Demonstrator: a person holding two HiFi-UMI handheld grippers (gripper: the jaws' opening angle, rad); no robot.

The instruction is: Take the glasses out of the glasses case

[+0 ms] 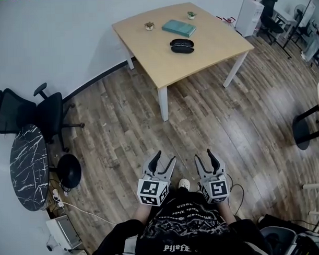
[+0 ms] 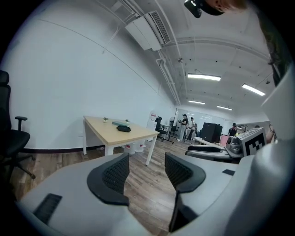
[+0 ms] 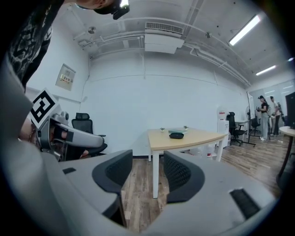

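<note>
A black glasses case (image 1: 181,45) lies in the upper middle of the head view, on the right half of a pale wooden table (image 1: 146,57). It looks closed, though it is too small to be sure, and no glasses show. Just beyond it lies a flat teal object (image 1: 179,28), and two small potted plants (image 1: 149,26) stand near the table's far edge.

A stretch of dark wood floor (image 1: 201,117) separates the table from the person at the bottom centre. The left gripper (image 1: 166,157) and the right gripper (image 1: 205,154) are side by side close to the body, both pointing towards the table. In each gripper view the jaws stand wide apart, with only floor and the distant table between them. Neither holds anything.

The case is well out of reach, so the step in hand is probably the approach. To do it well, walk up to the near table edge with both sets of jaws spread. Bring the case between the two grippers, so one can steady the base while the other lifts the lid. Coming in low and square to the case's long side should lessen the chance of nudging it into the teal object.
</note>
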